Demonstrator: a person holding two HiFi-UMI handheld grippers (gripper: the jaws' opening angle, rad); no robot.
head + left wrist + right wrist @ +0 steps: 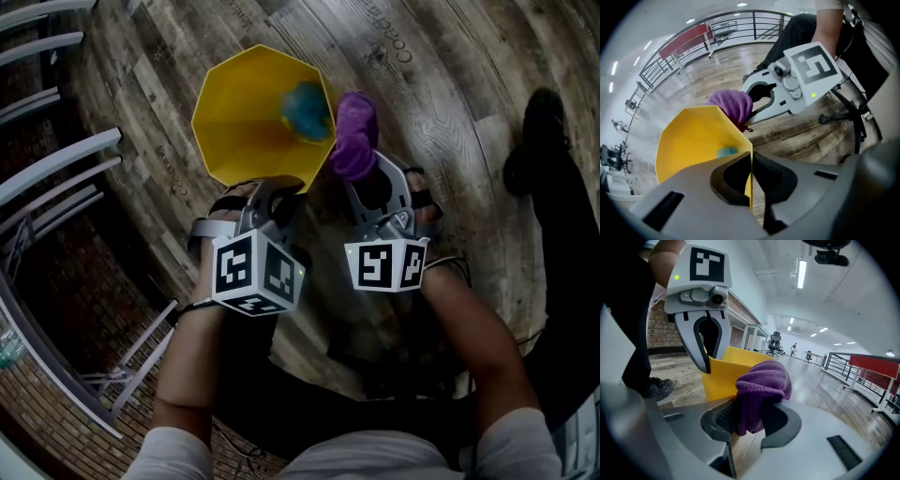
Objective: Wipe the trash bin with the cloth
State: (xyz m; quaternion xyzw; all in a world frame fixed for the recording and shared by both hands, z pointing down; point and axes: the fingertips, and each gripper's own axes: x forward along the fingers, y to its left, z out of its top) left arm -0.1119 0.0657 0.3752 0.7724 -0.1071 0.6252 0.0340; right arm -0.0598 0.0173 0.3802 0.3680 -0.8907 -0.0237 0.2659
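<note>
The yellow trash bin [244, 112] stands on the wooden floor [441, 84] in front of the person, with something small and blue [305, 110] lying inside it. The left gripper [281, 187] points steeply down, its jaws pinched onto the bin's near rim. The right gripper [370, 183] clamps a bunched purple cloth [356, 141], held just beside the bin's outer wall at rim height.

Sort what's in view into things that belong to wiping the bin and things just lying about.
Job:
yellow octagonal plastic trash bin
purple fleece cloth, clamped in the right gripper
left gripper, shut on the bin's rim

Lying about:
blurred blue-green lump inside the bin
black shoe on the wooden plank floor
pale metal railing bars
</note>
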